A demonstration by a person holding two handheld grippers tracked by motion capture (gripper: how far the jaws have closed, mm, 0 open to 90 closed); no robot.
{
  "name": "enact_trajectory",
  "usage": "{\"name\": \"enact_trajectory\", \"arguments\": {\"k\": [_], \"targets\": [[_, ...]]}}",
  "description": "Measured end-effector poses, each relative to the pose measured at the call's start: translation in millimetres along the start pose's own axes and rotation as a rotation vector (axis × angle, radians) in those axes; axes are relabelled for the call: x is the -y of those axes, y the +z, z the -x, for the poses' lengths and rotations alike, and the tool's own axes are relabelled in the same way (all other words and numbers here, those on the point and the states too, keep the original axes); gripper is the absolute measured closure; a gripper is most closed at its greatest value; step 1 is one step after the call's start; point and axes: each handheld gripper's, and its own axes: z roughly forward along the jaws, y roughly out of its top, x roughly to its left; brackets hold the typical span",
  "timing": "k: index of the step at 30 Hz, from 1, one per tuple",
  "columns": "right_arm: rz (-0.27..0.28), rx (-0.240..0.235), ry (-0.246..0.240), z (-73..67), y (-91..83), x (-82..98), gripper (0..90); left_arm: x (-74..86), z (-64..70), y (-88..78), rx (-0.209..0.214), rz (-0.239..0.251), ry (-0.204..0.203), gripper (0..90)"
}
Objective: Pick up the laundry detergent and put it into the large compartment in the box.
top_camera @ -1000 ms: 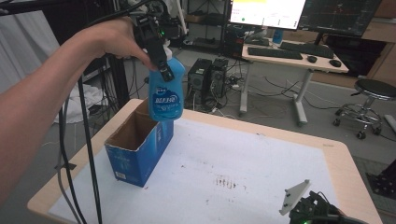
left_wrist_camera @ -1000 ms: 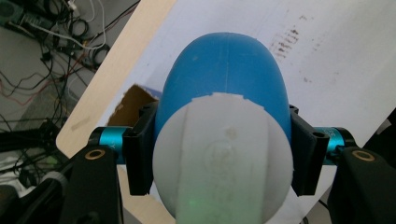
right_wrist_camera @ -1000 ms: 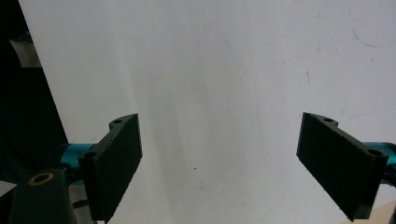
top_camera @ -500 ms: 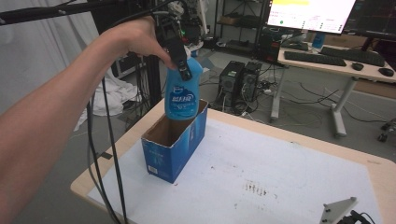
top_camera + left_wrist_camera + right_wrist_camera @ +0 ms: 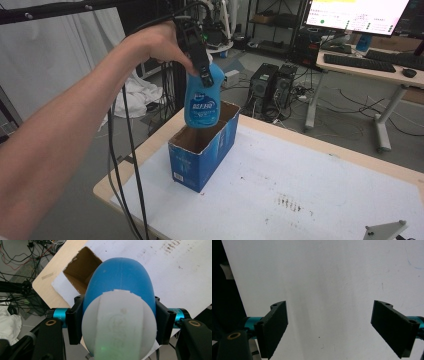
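The blue bottle (image 5: 202, 105) is clamped by its neck in the left gripper (image 5: 204, 75), directly above the open blue box (image 5: 205, 145). Compared with a second ago, the bottle is found lower, its base now dipping past the box rim. Insertion is judged close to completion; release remains. The right gripper (image 5: 329, 327) is held wide, empty, over the white worktop (image 5: 310, 195), well apart from the box.
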Motion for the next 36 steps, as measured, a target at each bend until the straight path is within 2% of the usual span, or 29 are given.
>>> {"name": "enact_trajectory", "arguments": {"k": [8,19,36], "targets": [[-0.005,-0.008,0.006,-0.6,2.2,-1.2,13.3,7.2,-4.2,16.0,0.008,-0.006,-0.010,38.1],[-0.011,-0.013,0.010,0.6,5.5,-2.0,13.3,16.3,-7.8,48.1,0.030,-0.013,-0.009,38.1],[-0.011,-0.023,0.009,-2.6,11.1,-0.3,13.3,32.4,-3.0,106.2,0.070,-0.040,0.027,38.0]]}}
